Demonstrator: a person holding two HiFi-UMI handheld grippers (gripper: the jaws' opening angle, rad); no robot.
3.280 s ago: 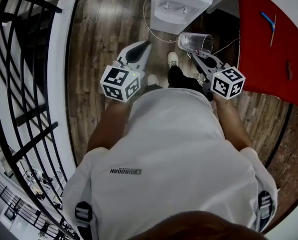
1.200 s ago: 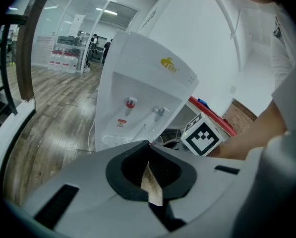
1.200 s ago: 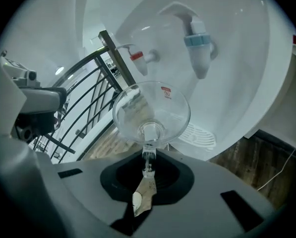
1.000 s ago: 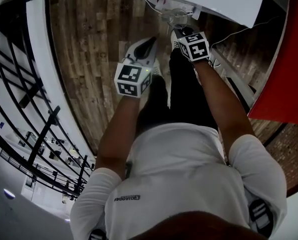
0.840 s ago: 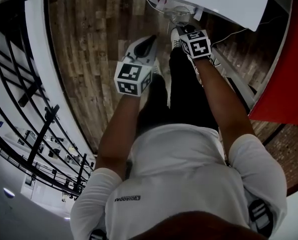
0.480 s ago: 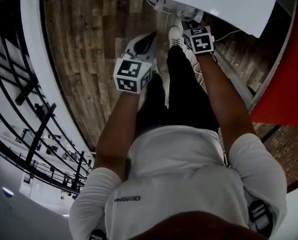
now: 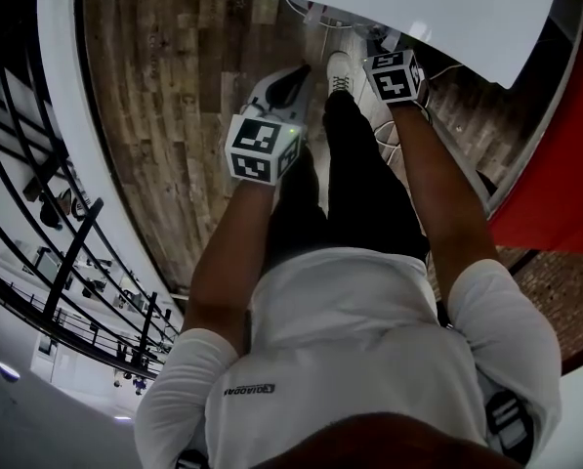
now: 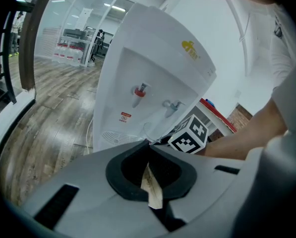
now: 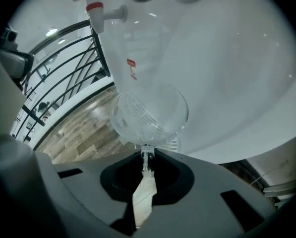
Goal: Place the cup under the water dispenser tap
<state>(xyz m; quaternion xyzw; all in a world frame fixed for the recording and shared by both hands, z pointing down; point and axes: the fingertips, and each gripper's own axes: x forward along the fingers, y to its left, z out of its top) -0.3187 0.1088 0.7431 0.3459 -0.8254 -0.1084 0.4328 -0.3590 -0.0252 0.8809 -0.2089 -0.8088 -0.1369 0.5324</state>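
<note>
The right gripper [image 9: 147,156] is clamped on the rim of the clear cup [image 9: 148,114]. The cup is held against the water dispenser [image 9: 227,73] front, below its red tap [image 9: 95,7], seemingly over the drip grille [image 8: 119,137]. The left gripper [image 8: 148,142], its 2 jaws together and empty, hangs short of the dispenser.

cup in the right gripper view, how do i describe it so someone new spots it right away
Find the big white water dispenser filling the right gripper view, with its red-capped tap at top left. Lower down, against the white front, is the cup, pinched at its edge by the right gripper. It is the only see-through thing there.
</note>
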